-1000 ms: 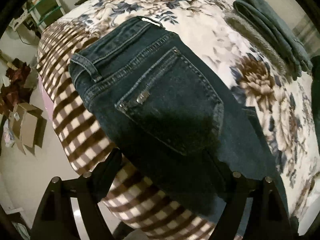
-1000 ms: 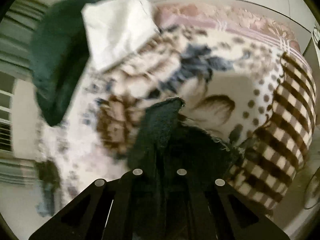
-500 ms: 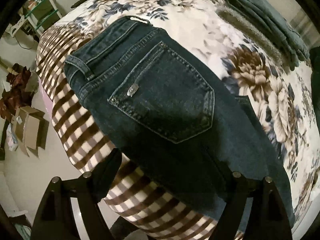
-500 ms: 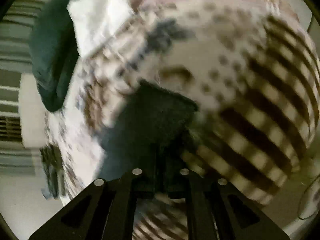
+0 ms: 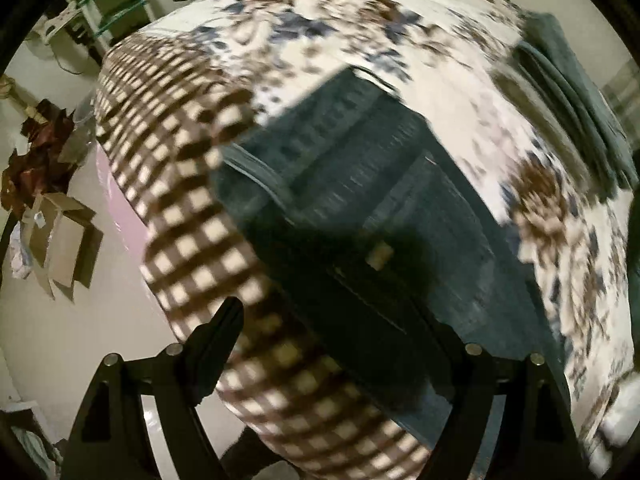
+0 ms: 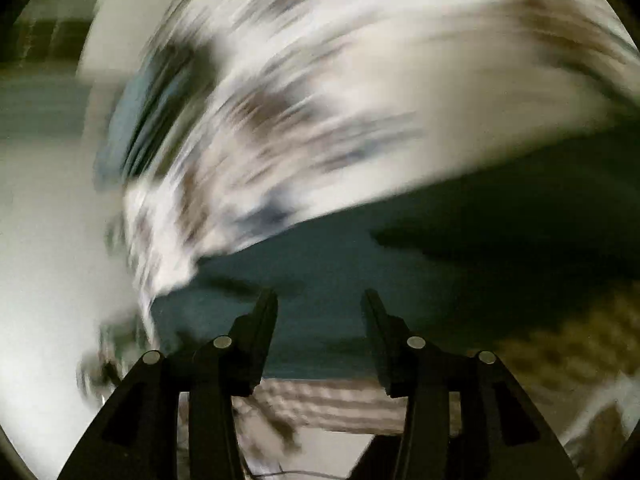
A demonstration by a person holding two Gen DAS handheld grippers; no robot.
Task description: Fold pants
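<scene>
At the far left, open brown cardboard boxes [image 5: 60, 236] lay on the floor beside the bed's brown-and-cream checked cover [image 5: 192, 216]. The dark blue denim pants [image 5: 360, 208] lay flat across the floral blanket [image 5: 460, 64]. The left gripper [image 5: 340, 344] hung over them, fingers spread wide and empty. The right gripper [image 6: 318, 320], also parted and holding nothing, hovered above blurred denim. The fold seemed underway; next probably came gripping an edge to fold again.
</scene>
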